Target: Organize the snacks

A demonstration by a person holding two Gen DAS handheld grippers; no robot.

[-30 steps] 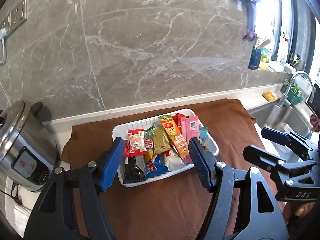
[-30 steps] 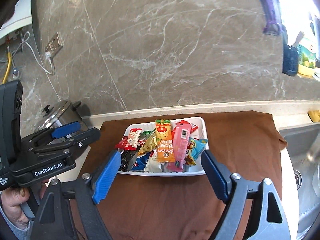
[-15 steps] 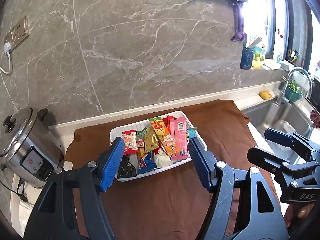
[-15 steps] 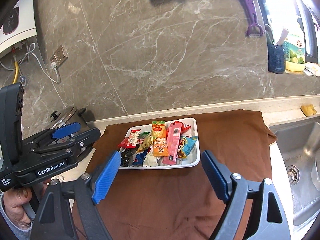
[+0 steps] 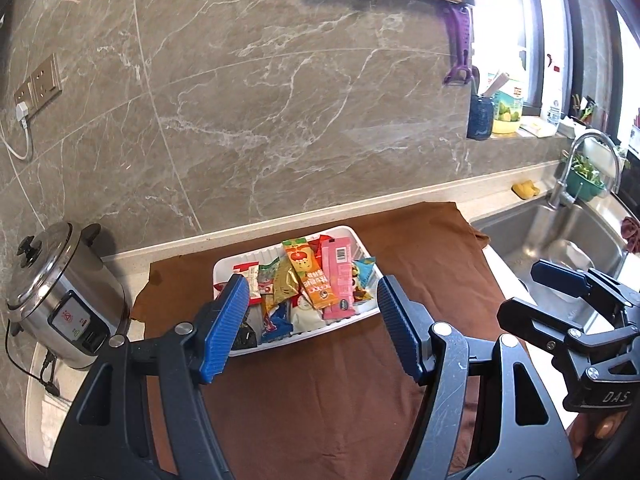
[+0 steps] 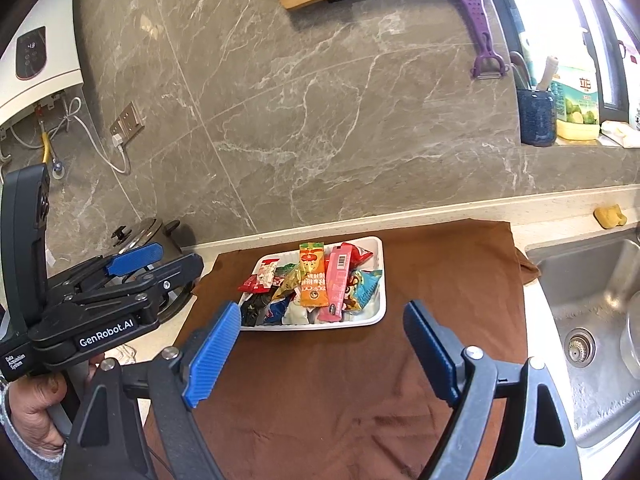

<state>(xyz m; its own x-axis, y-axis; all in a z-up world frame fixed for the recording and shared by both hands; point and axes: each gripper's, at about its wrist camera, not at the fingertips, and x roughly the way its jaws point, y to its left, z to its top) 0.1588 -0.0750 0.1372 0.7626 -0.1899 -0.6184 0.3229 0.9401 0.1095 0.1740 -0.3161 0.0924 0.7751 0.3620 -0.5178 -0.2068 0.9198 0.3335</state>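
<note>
- Both views now sit higher and farther from the white tray (image 6: 378,312) than a second ago; snack packets (image 6: 314,282) are all piled inside it, on the brown cloth (image 6: 360,392) covering the tabletop.
- Left hand-held gripper (image 5: 308,322): jaws wide apart, empty.
- Right hand-held gripper (image 6: 320,352): same, empty.
- Judgement: withdrawal suggests sorting is finished.

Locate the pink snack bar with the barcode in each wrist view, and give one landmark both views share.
Left wrist: the pink snack bar lies on the right of the pile in the white tray, just above centre.
Right wrist: the bar lies right of the orange packet, in the tray at centre.
Shared landmark: the purple peeler on the wall.
</note>
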